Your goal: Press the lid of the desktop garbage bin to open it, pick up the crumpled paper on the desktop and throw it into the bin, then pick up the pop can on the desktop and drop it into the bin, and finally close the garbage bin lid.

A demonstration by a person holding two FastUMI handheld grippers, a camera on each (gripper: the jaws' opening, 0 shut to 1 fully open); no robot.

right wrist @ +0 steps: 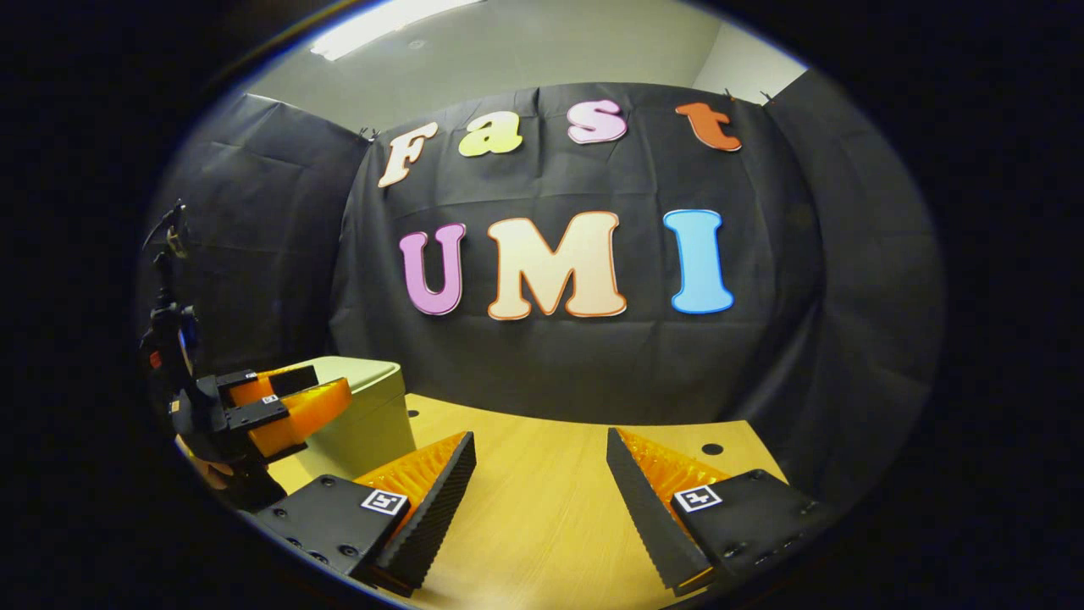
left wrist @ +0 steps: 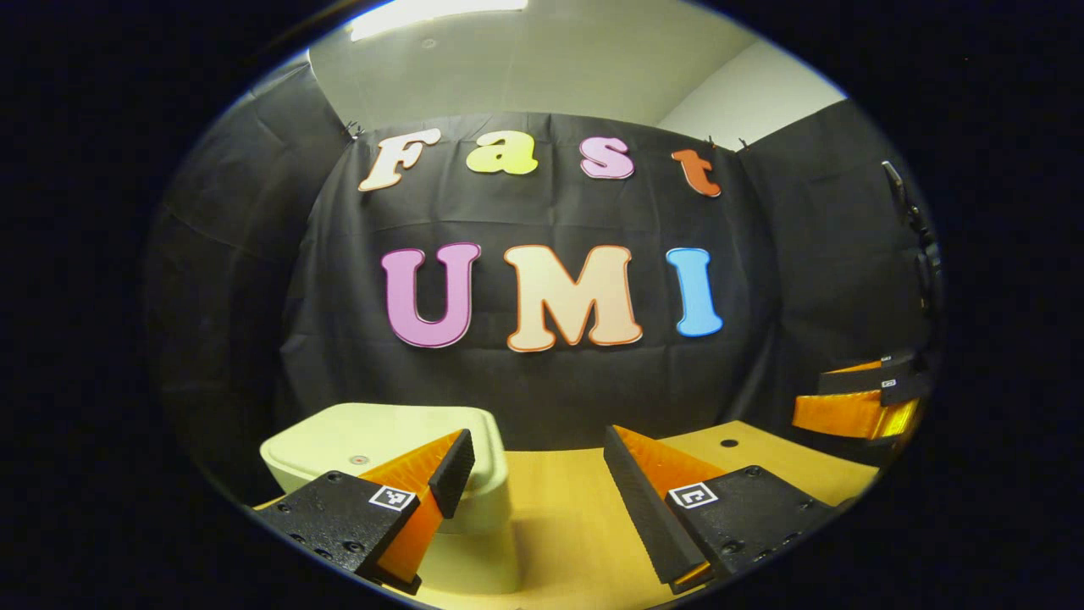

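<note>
A pale cream garbage bin (left wrist: 398,440) stands on the wooden table at the lower left of the left gripper view, its lid down and flat. My left gripper (left wrist: 538,479) is open just above and to the right of the bin, its left finger over the lid's near corner. In the right gripper view the same bin (right wrist: 368,407) sits at the left, with the left gripper (right wrist: 292,398) hovering over it, held by a hand. My right gripper (right wrist: 542,483) is open above bare table, nothing between its fingers.
The wooden table (right wrist: 542,508) runs back to the black cloth wall. Small dark holes (right wrist: 712,448) mark the tabletop near the back. The right gripper (left wrist: 864,398) hangs at the far right of the left gripper view.
</note>
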